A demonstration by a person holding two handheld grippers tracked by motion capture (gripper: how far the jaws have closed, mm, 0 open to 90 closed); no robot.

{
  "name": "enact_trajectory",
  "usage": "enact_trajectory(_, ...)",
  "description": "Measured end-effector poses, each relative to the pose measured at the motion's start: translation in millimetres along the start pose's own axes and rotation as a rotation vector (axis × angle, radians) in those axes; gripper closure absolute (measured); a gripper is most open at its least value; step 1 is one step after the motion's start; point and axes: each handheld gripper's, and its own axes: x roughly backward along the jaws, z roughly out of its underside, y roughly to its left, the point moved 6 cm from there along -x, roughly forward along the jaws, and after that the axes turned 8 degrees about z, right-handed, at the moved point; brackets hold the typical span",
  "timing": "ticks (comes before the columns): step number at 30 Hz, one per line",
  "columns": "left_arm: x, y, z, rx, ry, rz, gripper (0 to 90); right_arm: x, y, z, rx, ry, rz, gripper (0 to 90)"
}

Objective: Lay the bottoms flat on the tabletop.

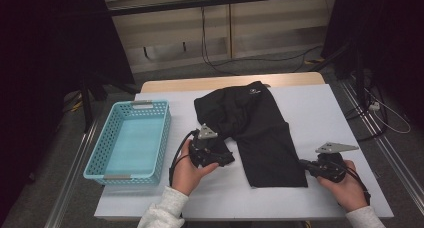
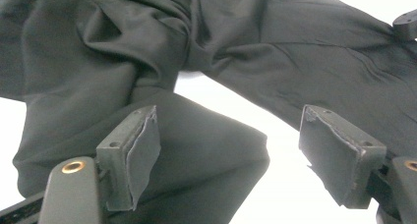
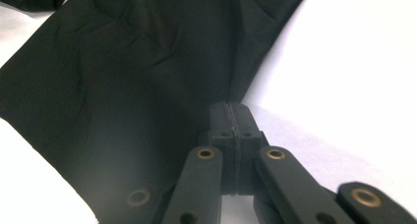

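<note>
The right gripper (image 1: 306,165) has its jaws pressed together on the lower right corner of the black garment (image 1: 260,133), pinching the hem at the cloth's edge. The left gripper (image 1: 220,155) stands with jaws wide apart over a bunched fold on the garment's left side, holding nothing.

The garment lies on the white table cover (image 1: 330,113), its upper part crumpled toward the far middle and one long panel spread flat toward the person. It looks thin, soft and light, so it will likely sag and fold under its own weight rather than keep any shape; a single pinch point would let it drape and twist. A hem or corner seems the surest hold, since the doubled edge gives the pads more to bite, and the loose fold under the left gripper is a fair second grip.

Just left of the garment sits a light blue basket (image 1: 165,133) with perforated walls, with nothing in it.
</note>
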Motion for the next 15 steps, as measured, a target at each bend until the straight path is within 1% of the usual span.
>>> enact_trajectory(3,-3.0,-4.6,0.1,-0.004,-0.003,0.010,23.4,-0.8,0.2,-0.2,-0.001,-0.005,0.000,90.0)
enact_trajectory(5,-6.0,-8.5,-0.1,-0.017,-0.001,0.016,23.3,-1.0,0.2,-0.2,-0.003,-0.006,-0.002,90.0)
enact_trajectory(7,-9.6,-13.7,-1.7,-0.027,-0.014,0.021,23.3,-1.3,0.4,-0.4,-0.003,-0.007,-0.002,90.0)
enact_trajectory(8,-11.2,-16.6,-2.1,-0.034,-0.011,0.032,23.5,-1.4,0.6,-0.4,-0.003,-0.007,-0.003,90.0)
enact_trajectory(11,-17.4,-24.8,-3.3,-0.033,-0.015,0.053,25.1,-1.4,0.9,-0.4,0.000,-0.009,-0.003,90.0)
enact_trajectory(14,-23.8,-30.1,-4.1,-0.030,-0.024,0.053,26.9,-1.4,1.5,-0.3,0.001,-0.009,-0.004,90.0)
enact_trajectory(15,-25.7,-31.7,-3.7,-0.025,-0.021,0.065,28.4,-1.4,1.7,-0.2,0.002,-0.008,-0.004,90.0)
